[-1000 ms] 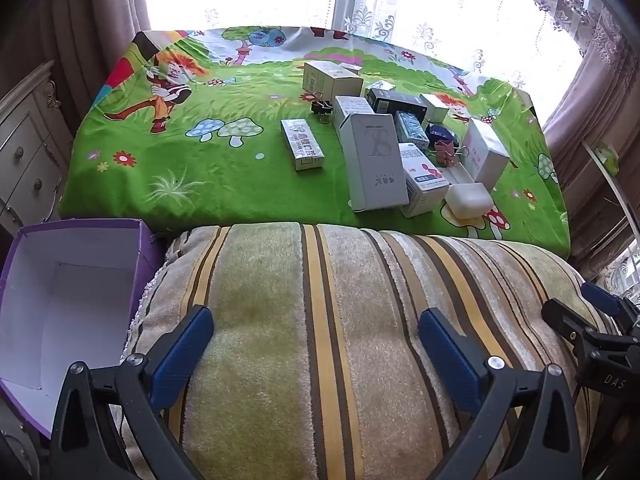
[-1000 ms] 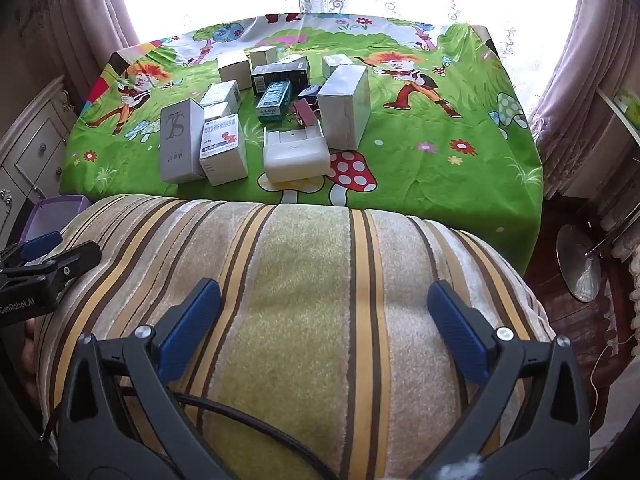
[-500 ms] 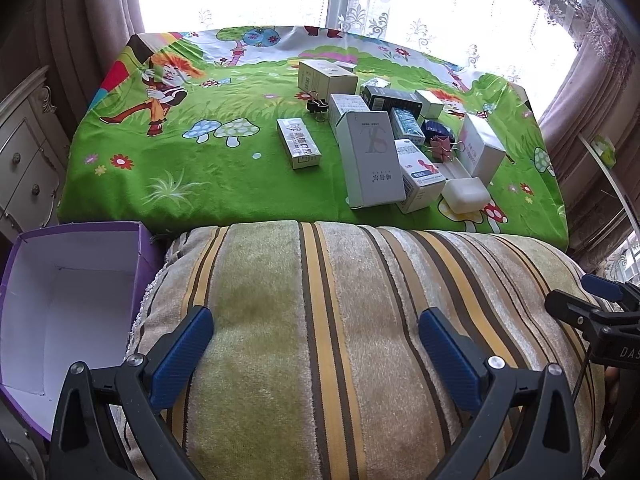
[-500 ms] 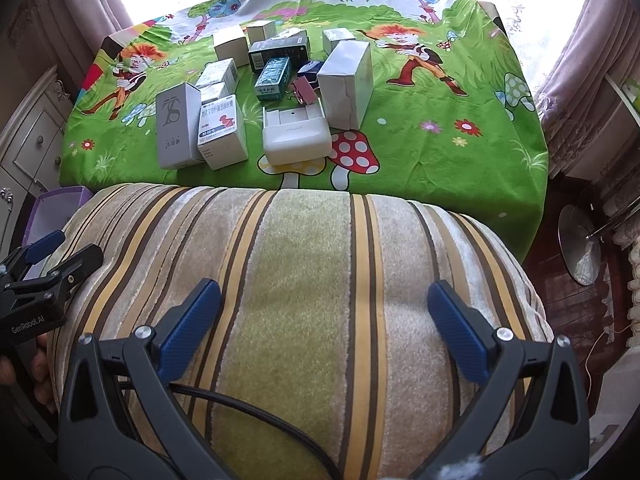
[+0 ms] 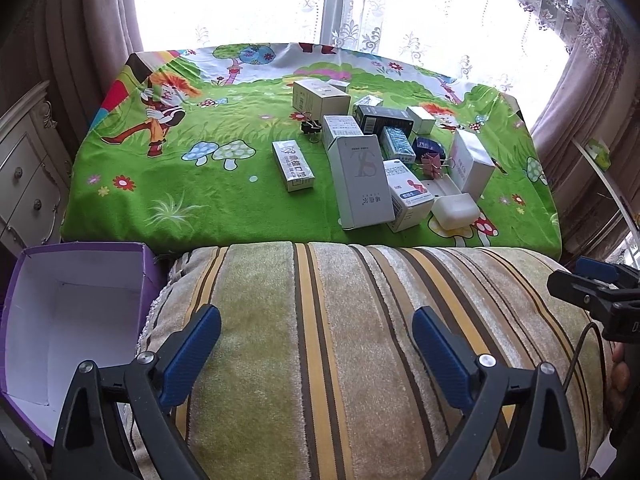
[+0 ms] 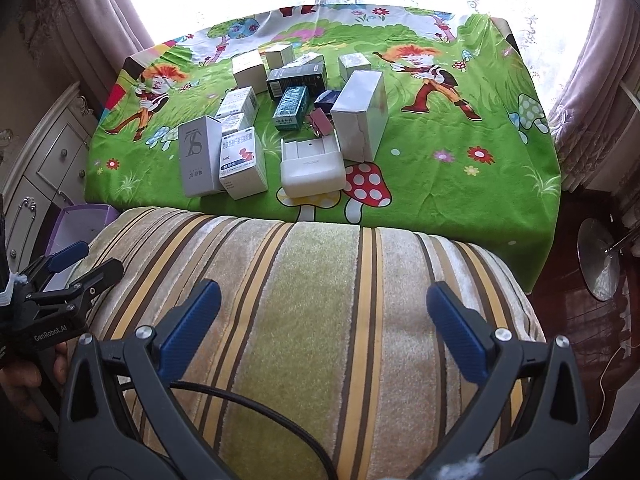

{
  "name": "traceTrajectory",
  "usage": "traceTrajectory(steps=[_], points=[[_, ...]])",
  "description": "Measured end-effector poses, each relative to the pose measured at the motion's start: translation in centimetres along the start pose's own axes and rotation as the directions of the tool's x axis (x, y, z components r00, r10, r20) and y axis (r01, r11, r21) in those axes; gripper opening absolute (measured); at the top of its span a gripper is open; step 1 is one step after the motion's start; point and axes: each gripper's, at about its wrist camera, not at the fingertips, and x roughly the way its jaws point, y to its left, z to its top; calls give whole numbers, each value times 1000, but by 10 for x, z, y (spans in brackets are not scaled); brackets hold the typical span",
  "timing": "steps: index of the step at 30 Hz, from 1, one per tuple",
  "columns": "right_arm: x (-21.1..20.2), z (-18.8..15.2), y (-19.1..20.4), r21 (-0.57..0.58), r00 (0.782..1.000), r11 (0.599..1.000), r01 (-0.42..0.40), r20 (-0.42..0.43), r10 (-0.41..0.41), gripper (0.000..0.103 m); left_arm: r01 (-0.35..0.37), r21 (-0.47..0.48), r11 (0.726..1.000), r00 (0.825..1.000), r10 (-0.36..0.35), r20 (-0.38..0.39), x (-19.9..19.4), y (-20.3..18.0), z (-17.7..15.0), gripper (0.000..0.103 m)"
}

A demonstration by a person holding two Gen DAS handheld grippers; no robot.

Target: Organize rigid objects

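Several small boxes cluster on the green cartoon cloth of the table (image 5: 168, 200) (image 6: 460, 184), among them a tall white box (image 5: 362, 180) (image 6: 199, 156), a teal box (image 6: 292, 108) and a white rounded case (image 5: 456, 210) (image 6: 312, 168). My left gripper (image 5: 316, 320) hovers over a striped cushion (image 5: 340, 360); its jaws stand wide and are closing, with nothing gripped between them. My right gripper (image 6: 323, 294) is open above the same cushion (image 6: 320, 320). Each gripper also shows at the edge of the other's view: the left gripper (image 6: 68, 268), the right gripper (image 5: 592, 280).
An open purple box with a white inside (image 5: 60, 320) (image 6: 80, 220) sits low at the left, beside the cushion. A white dresser (image 5: 28, 176) stands at the far left. Curtains and a bright window lie behind the table. A black cable (image 6: 248, 400) crosses the cushion.
The right gripper has lifted a little, so its view takes in more of the table. The left gripper's jaws have come slightly inward; it has otherwise stayed put.
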Motion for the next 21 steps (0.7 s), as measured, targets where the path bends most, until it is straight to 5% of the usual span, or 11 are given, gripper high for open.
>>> traceTrajectory(steps=[9, 21], points=[[6, 27, 5, -55, 1000, 999, -1, 30, 3, 103, 20, 2, 1000, 1000, -20, 23, 1, -3, 26, 91], [30, 60, 7, -67, 996, 995, -80, 24, 82, 103, 68, -76, 995, 997, -71, -37, 37, -6, 70, 86]])
